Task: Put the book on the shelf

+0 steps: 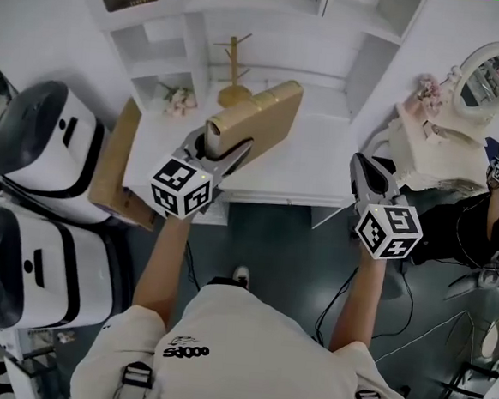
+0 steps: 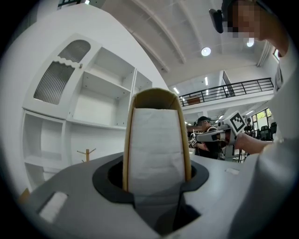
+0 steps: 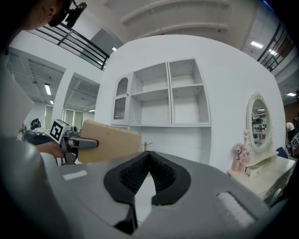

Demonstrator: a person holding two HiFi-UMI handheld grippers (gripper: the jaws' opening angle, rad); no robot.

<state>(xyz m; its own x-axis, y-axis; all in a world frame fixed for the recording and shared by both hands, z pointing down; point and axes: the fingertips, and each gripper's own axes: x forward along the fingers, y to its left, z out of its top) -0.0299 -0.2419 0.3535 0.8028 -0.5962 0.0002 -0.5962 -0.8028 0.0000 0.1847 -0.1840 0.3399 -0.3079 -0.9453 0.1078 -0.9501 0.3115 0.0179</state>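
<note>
My left gripper is shut on a tan hardcover book, gripping it near the spine end, and holds it level above the white counter. In the left gripper view the book's white page edge stands upright between the jaws. The white shelf unit with open compartments rises behind the counter; the right gripper view shows that shelf unit ahead. My right gripper hovers to the right of the book, shut with nothing in it; its pads meet at the tip.
A wooden mug tree and pink flowers stand on the counter behind the book. A cardboard sheet leans at the counter's left. Two white rounded machines sit at the left. A dresser with an oval mirror stands at the right.
</note>
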